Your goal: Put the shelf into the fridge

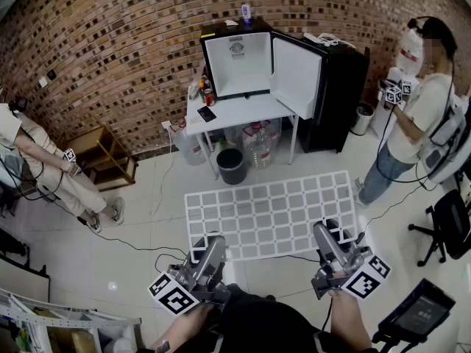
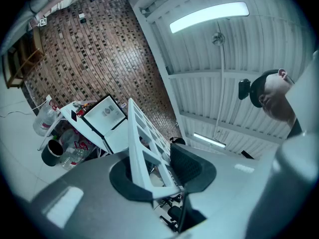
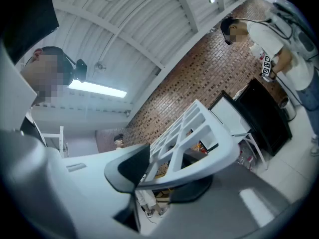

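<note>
Left gripper point(image 1: 213, 241) and right gripper point(image 1: 328, 231) fingers, narrowly apart, clamp the shelf point(image 1: 272, 212).

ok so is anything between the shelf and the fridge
Nothing visible does. From the white plastic grid shelf to the small black fridge, which stands door open on the white table, the tiled floor is bare. The cans and bottles stand at the table's left edge, beside the opening.

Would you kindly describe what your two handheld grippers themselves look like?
The left gripper and right gripper have grey bodies with black textured pads, and each carries a white cube printed with black square markers.
</note>
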`<state>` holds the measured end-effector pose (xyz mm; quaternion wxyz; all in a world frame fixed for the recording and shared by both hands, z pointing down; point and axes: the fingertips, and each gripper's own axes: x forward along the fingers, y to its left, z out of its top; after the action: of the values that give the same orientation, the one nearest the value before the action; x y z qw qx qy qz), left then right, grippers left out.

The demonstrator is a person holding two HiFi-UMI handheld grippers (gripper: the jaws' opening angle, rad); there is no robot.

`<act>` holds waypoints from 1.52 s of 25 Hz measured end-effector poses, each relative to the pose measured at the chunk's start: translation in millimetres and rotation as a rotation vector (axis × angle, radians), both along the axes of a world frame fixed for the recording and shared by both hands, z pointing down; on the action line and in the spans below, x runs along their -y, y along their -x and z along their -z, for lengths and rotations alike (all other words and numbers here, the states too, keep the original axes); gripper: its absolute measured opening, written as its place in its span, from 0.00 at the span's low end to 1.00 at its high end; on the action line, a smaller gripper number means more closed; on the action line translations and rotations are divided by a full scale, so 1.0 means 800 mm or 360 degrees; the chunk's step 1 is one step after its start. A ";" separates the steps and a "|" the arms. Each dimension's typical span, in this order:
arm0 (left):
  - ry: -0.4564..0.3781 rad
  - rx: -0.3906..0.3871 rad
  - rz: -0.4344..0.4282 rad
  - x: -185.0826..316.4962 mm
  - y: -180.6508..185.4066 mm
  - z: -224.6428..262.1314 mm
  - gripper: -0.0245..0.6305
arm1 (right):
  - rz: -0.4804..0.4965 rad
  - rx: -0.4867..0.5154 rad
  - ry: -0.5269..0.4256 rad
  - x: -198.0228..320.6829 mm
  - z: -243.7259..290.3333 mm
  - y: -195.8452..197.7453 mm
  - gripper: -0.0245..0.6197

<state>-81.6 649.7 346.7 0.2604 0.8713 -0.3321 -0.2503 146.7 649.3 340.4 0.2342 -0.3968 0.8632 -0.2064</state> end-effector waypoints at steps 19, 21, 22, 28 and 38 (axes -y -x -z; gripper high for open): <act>-0.0013 -0.0037 -0.0027 0.125 0.017 -0.002 0.19 | -0.0028 -0.0032 -0.0001 0.120 0.006 0.017 0.23; -0.0013 -0.0037 -0.0024 0.147 0.023 0.002 0.19 | -0.0026 -0.0036 0.0000 0.144 0.010 0.024 0.23; -0.0009 -0.0036 -0.0023 0.158 0.026 0.002 0.19 | -0.0025 -0.0035 0.0007 0.155 0.010 0.028 0.23; 0.0030 -0.0042 -0.0023 0.221 0.053 -0.003 0.19 | -0.0023 -0.0042 0.0046 0.218 0.006 0.054 0.23; 0.0055 -0.0076 -0.0068 0.319 0.106 -0.011 0.19 | -0.0056 -0.0075 0.0087 0.310 0.007 0.108 0.23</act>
<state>-166.5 394.2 355.4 0.2886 0.8673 -0.3115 -0.2597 59.9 401.2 335.2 0.2064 -0.4231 0.8553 -0.2163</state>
